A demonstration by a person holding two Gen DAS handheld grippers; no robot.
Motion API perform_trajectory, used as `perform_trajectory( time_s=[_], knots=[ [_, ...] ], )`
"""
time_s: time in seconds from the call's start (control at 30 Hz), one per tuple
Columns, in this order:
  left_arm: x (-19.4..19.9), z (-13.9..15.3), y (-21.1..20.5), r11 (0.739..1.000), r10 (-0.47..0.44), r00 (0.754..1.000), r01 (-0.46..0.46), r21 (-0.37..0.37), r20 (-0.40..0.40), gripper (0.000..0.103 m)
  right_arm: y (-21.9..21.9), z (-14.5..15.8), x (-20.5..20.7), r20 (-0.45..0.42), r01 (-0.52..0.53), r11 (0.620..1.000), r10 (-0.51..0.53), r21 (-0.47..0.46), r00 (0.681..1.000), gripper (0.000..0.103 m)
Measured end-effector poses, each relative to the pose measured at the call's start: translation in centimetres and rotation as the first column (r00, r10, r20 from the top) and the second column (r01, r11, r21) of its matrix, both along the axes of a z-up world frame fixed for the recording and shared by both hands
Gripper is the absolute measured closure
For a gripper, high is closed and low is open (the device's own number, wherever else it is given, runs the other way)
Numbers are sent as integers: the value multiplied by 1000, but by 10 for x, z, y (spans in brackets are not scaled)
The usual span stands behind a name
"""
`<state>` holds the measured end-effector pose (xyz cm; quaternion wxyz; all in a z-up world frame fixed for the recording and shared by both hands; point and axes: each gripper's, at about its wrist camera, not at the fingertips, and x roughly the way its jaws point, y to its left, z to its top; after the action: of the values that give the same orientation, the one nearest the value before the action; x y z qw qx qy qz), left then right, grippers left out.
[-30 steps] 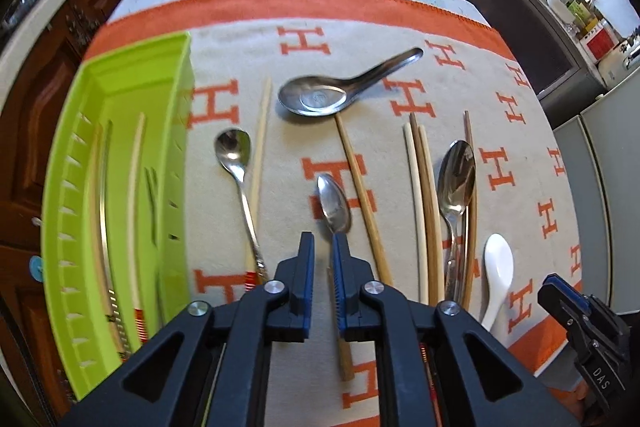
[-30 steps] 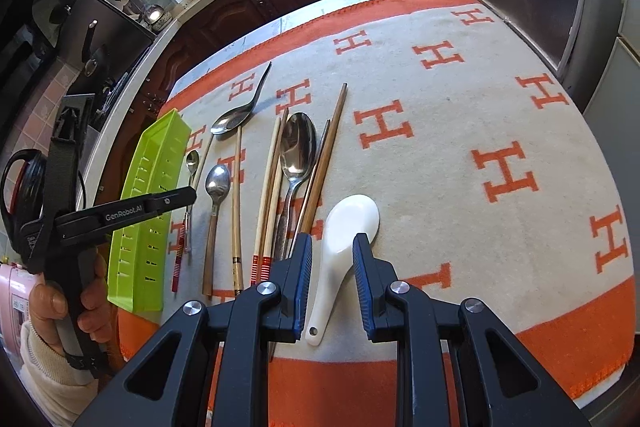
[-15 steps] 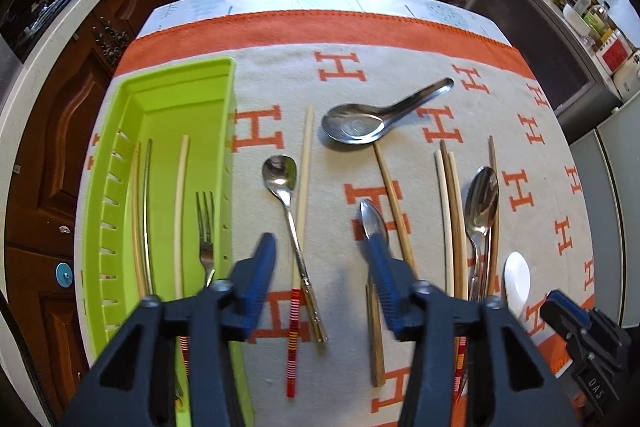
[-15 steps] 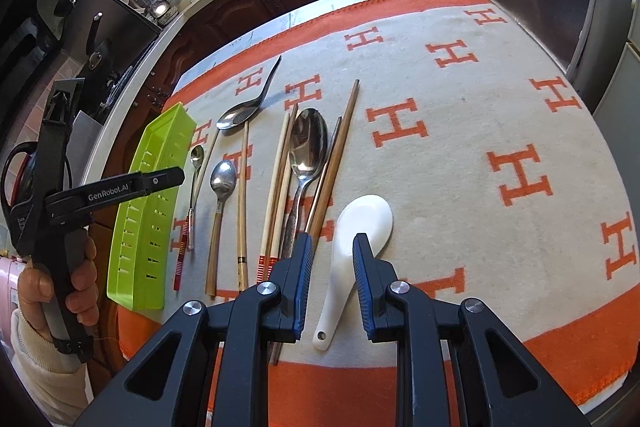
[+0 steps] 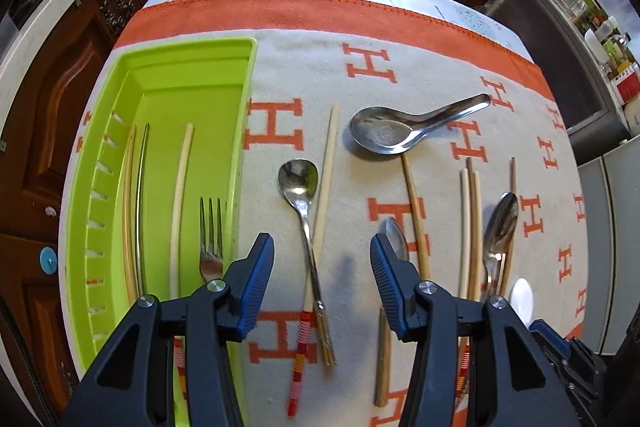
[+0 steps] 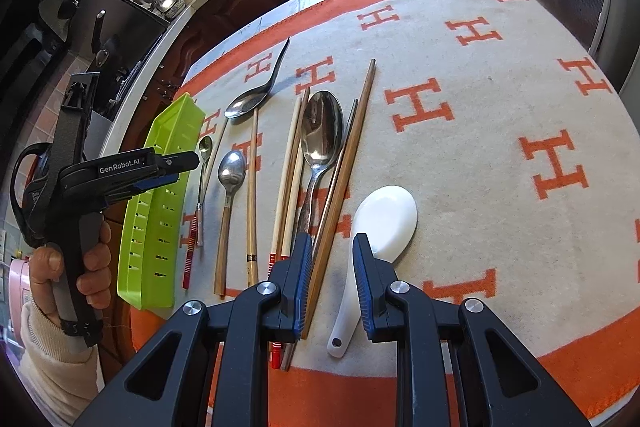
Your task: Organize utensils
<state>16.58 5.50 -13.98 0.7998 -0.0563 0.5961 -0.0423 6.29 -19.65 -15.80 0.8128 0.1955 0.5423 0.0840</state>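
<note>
Lots gets cut off here. In the left wrist view the left gripper (image 5: 322, 281) covers the bottom of the frame, so the handle end of the fork (image 5: 211, 239) in the green tray (image 5: 160, 67) is hidden behind the left finger, and the wooden-handled spoon (image 5: 394, 241) is half behind the right finger. The white ceramic spoon (image 5: 521, 295) only peeks out at the lower right, and the right gripper there is just a dark corner.

The left gripper's jaws have just been opening and now stand fairly wide, with nothing pinched. Between them, lower in the frame, lie the small metal spoon (image 5: 300, 183) and a striped chopstick (image 5: 316, 247) on the cloth covering the tabletop (image 5: 360, 23). The gripper points steeply down, right beside the tray's right wall. The tray holds the fork and 3 long thin sticks; I can't tell exactly what each one is.

In the right wrist view a hand (image 6: 80, 259) in a cream sleeve grips the left gripper's handle at the left edge. The right gripper (image 6: 332, 267) sits narrow but not closed, tilted down over the near edge of the cloth. The white spoon's (image 6: 384, 219) handle runs down between its fingers, though I can't tell if the pads touch it.
</note>
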Motion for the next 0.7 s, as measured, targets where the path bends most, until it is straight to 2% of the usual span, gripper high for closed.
perform_trajectory(
  time_s=[0.07,0.13,0.2,0.23,0.37,0.7],
  knots=[
    [4,-7,0,1000,-5,1000,5,-7,-23,63,-1,-1,1,-3,0,1000,0,1,1000,82],
    [6,-14,-1,1000,-17,999,16,-16,-51,75,0,-2,2,-6,-2,1000,2,2,1000,82],
    [7,-20,-3,1000,-24,998,23,-14,-66,79,0,-3,3,-6,-3,1000,3,0,1000,82],
    [7,-22,-4,999,-34,997,33,-7,-66,85,0,-3,4,-7,-4,1000,4,1,1000,82],
    [6,-25,-8,999,-45,997,46,12,-69,97,1,-6,6,-12,-7,1000,7,6,1000,82],
    [-5,-19,-9,999,-43,998,42,-24,-51,103,7,-7,9,-14,-18,1000,18,4,1000,82]
  ],
)
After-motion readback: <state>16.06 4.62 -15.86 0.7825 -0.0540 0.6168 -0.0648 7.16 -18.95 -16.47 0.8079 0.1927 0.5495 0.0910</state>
